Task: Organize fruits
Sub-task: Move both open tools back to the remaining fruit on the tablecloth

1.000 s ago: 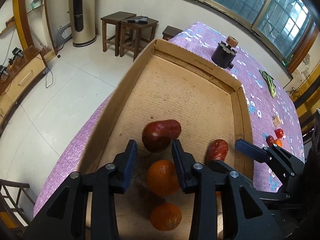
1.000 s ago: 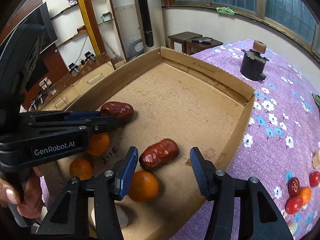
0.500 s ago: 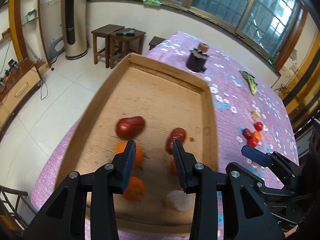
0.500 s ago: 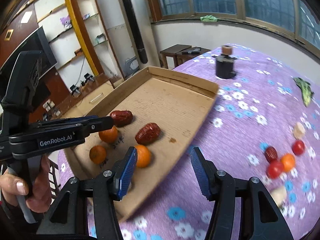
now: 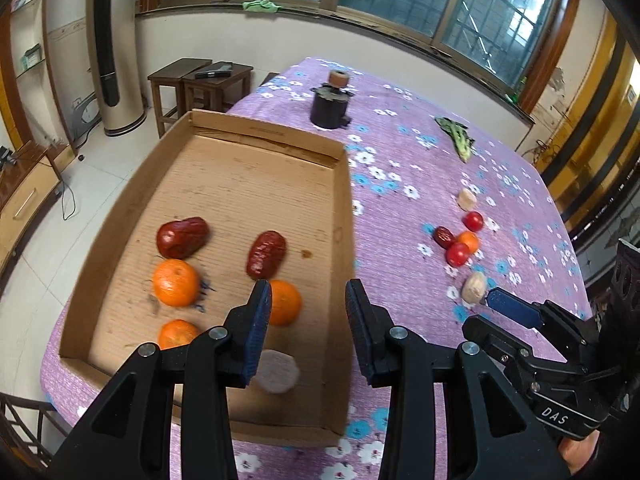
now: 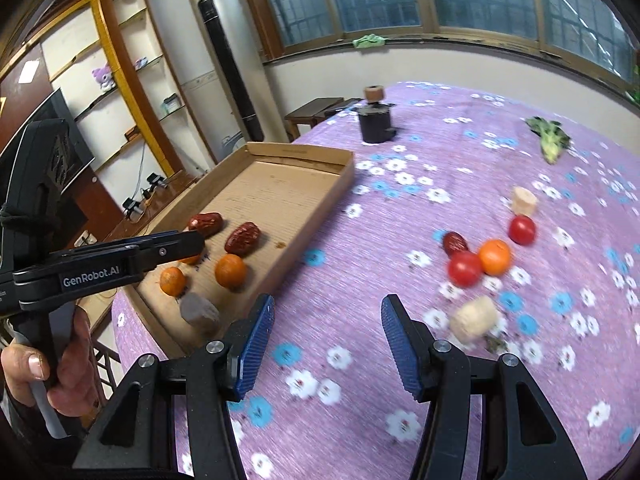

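Note:
A shallow cardboard tray (image 5: 344, 216) (image 6: 320, 184) on the purple flowered cloth holds two red dates (image 5: 182, 236) (image 5: 266, 254), three oranges (image 5: 176, 282) and a pale round piece (image 5: 278, 372). On the cloth to its right lie a date (image 6: 454, 242), two red tomatoes (image 6: 464, 268) (image 6: 522, 230), an orange (image 6: 494, 256) and two pale pieces (image 6: 474, 316) (image 6: 524, 200). My left gripper (image 5: 308, 328) is open and empty above the tray's near right edge. My right gripper (image 6: 326, 344) is open and empty above the cloth, between the tray and the loose fruit.
A dark pot with a brown knob (image 5: 330, 106) (image 6: 374, 122) stands beyond the tray. A green vegetable (image 5: 456, 138) (image 6: 548, 140) lies far right. The table's left edge drops to a tiled floor with wooden stools (image 5: 200, 84).
Both grippers have risen and pulled back from the tray and swung right. The loose fruit on the cloth has come into fuller view. Both stay open.

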`<state>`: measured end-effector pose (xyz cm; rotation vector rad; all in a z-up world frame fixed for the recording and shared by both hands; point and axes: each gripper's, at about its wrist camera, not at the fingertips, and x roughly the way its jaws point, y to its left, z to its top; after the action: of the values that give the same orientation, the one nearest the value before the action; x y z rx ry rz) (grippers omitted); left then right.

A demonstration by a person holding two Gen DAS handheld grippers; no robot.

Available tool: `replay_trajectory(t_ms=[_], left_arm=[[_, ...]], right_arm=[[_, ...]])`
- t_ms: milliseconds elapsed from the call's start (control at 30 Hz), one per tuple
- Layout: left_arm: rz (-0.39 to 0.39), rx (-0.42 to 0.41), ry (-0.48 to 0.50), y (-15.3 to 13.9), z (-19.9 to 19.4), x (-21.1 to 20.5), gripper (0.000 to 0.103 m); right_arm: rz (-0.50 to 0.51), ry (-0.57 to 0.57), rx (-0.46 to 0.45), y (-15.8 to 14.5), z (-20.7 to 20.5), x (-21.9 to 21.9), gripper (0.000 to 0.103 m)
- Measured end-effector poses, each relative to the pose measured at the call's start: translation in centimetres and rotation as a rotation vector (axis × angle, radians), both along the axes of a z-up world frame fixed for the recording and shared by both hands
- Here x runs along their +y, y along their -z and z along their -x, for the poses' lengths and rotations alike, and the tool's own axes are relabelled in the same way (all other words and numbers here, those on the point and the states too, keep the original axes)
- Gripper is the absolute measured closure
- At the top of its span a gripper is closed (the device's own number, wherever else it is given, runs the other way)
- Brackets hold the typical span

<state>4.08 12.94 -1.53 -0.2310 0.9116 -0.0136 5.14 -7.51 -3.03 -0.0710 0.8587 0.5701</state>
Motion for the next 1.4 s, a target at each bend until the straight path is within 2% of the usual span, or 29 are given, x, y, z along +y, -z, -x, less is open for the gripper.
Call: replay_trajectory(t_ms=[333, 367, 433, 900, 1200, 1400], left_arm=[[0.003, 0.001, 0.067, -0.1, 0.5, -3.3, 0.067], [0.003, 0.004, 0.074, 0.0, 0.4, -3.6, 0.065], [0.000, 0.006, 0.088, 0.2, 0.4, -4.4, 0.055], [-0.006, 0.025, 0.168, 0.9, 0.2, -8.1, 0.054], [0.025, 0.061, 0.275, 3.0, -0.9, -12.6, 0.054], [0.007, 0.083, 0.331, 4.4, -2.7, -15.7, 0.054]], right_arm=[[-0.001, 0.089, 0.002, 0.2, 0.9, -4.8, 0.046], [-0.001, 0.098, 0.004, 0.3, 0.9, -5.3, 0.046], [0.000, 0.121, 0.010, 0.5, 0.9, -6.3, 0.046], [-0.008, 0.176, 0.027, 1.2, 0.4, -9.2, 0.046], [0.000, 0.235, 0.014, 0.9, -2.6, -11.5, 0.046], [0.001, 0.267, 0.021, 1.4, -6.2, -12.3, 0.046]])
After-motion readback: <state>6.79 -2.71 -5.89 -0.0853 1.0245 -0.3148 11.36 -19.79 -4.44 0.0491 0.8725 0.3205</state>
